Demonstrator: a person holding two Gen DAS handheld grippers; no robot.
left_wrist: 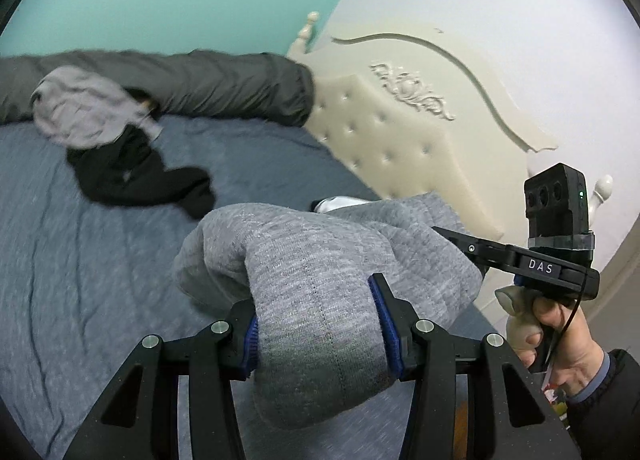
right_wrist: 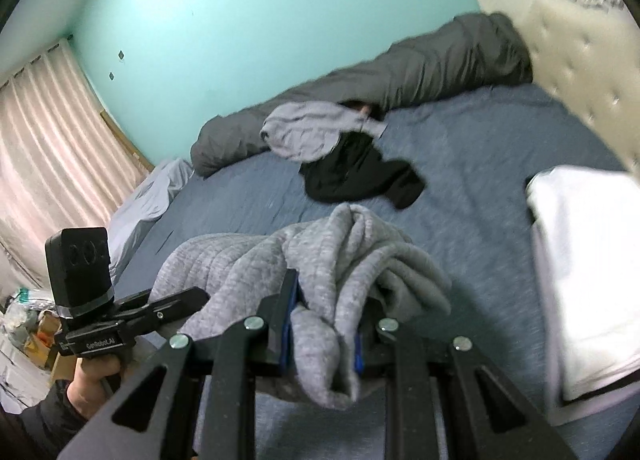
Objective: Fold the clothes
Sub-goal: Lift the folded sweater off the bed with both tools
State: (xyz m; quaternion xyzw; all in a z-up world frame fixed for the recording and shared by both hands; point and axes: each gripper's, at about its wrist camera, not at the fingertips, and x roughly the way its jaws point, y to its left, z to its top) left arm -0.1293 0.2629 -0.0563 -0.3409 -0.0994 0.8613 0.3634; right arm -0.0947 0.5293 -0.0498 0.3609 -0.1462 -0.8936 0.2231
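You hold the grey sweatshirt off the blue bed, left gripper clamped on a thick fold, right gripper pinching a thinner bunch; the cloth spans sideways between both, equally near each.

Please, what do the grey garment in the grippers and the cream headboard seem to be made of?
Grey garment: probably a knitted cotton-blend fleece or jersey, matte; it shows a heathered fleck, a stitched seam line and soft thick folds.
Cream headboard: padded centre looks like faux leather or vinyl, with a slight sheen and buttoned tufting; the carved frame looks like painted wood or moulded resin, which one I cannot tell.
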